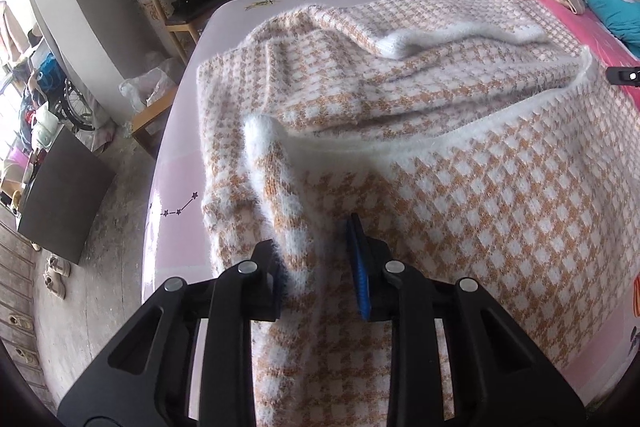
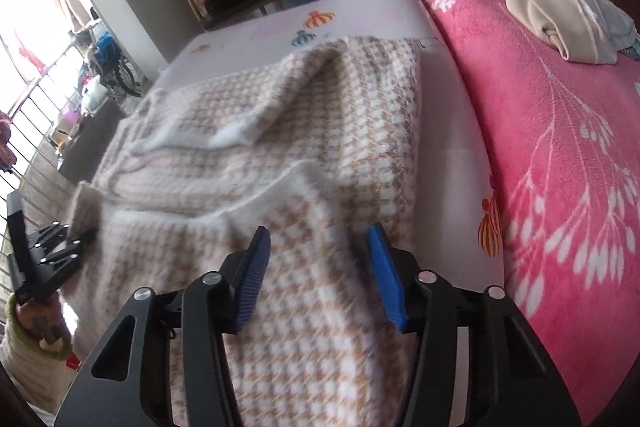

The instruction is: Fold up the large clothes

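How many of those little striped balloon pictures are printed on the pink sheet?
3: an orange balloon and a blue balloon beyond the checked sweater, another orange one beside the pink blanket. The sweater may hide more.

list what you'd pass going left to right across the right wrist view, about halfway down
railing → checked sweater → pale pink sheet → bright pink blanket
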`<state>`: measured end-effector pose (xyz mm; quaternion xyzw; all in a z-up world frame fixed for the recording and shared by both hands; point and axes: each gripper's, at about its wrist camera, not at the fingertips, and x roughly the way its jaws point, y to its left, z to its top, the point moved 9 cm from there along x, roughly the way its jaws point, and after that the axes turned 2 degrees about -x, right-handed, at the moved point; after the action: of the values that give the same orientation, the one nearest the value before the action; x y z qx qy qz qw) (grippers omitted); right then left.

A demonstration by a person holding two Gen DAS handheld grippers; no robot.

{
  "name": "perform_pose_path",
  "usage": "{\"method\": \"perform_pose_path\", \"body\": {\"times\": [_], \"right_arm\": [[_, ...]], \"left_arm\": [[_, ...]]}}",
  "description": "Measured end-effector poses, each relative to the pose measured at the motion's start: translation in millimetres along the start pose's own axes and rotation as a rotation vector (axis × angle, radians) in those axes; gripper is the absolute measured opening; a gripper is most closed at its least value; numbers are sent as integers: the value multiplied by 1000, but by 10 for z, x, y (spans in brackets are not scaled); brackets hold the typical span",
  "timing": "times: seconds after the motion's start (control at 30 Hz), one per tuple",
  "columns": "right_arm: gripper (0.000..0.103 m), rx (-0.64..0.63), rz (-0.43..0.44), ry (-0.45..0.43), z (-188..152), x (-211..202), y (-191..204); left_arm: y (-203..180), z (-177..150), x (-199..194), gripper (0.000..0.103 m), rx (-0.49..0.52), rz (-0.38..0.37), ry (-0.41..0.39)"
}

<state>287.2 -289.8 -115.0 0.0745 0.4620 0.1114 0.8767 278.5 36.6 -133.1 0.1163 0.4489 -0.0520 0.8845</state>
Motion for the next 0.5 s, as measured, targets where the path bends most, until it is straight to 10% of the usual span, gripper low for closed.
{"method": "perform_pose_path", "body": {"times": [0.5], "right_arm": [[40,-50,43,101,-413,-119,75]], "left_arm": [[-16,-7,14,25,3,5,0]]}}
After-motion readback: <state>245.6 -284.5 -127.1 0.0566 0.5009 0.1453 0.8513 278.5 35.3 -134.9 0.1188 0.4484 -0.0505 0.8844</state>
